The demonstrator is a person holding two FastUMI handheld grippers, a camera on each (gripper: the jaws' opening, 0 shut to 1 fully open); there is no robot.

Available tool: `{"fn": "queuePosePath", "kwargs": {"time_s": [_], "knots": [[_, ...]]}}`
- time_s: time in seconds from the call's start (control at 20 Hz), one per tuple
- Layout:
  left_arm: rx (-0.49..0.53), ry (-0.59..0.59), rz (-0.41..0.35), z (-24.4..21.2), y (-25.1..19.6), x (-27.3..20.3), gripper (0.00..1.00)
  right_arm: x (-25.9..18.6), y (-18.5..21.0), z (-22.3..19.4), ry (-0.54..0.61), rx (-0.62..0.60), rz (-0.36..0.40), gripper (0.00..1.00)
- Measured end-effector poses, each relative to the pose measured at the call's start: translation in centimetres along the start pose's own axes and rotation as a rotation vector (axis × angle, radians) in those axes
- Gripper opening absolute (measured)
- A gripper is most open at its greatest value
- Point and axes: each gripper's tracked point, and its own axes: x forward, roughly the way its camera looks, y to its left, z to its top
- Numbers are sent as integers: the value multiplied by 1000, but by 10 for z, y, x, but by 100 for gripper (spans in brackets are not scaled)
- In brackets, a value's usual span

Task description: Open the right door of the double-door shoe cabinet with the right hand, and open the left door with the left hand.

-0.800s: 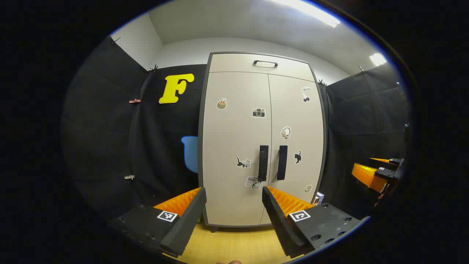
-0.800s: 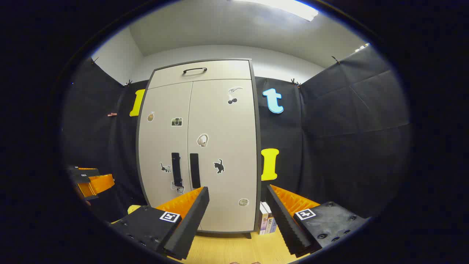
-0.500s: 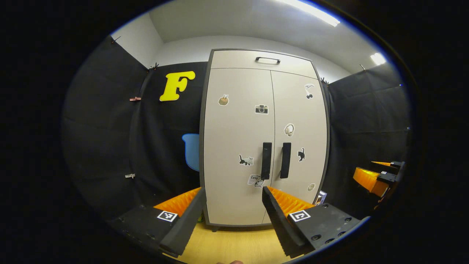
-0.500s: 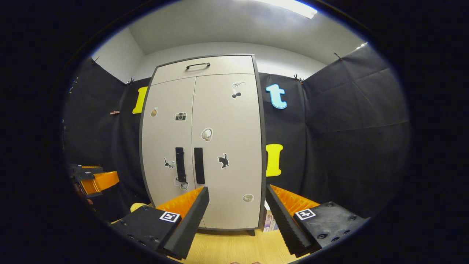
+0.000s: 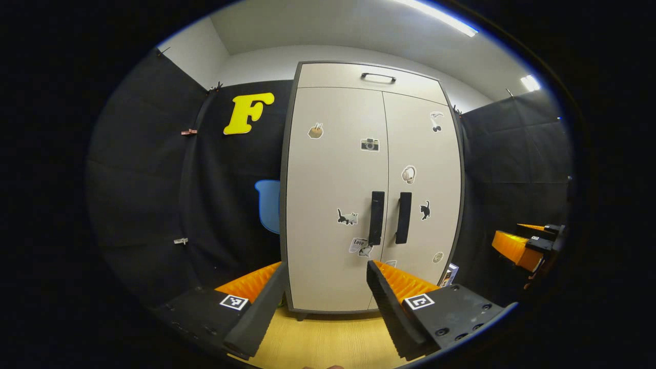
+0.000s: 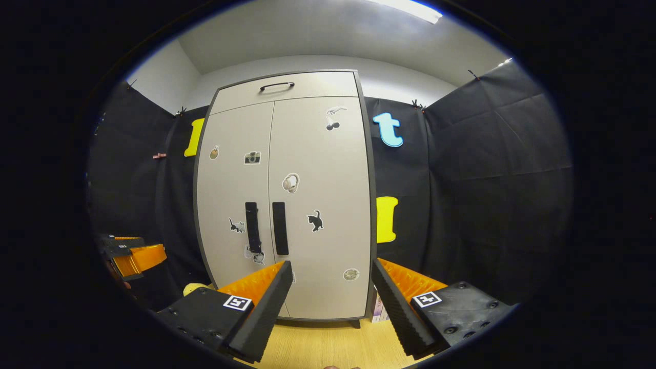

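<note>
While both doors stay flat and closed, the left gripper view has the left gripper [image 5: 325, 302] with jaws spread wide and empty, and the left door handle [image 5: 376, 218] stands above and a touch right of the jaws, well apart, its long axis upright. Over to the right gripper view: the right gripper [image 6: 330, 305], jaws likewise gaping on nothing, sees the right door handle [image 6: 280, 228] above and to the left, upright too, on the shoe cabinet [image 6: 323, 287] beyond.
</note>
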Motion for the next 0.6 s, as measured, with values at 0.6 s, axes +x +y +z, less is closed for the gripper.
{"fn": "queuePosePath", "kwargs": {"time_s": [0.6], "knots": [[12,37,31,-14,21,4,95,27,24,-7,45,-23,41,98]]}}
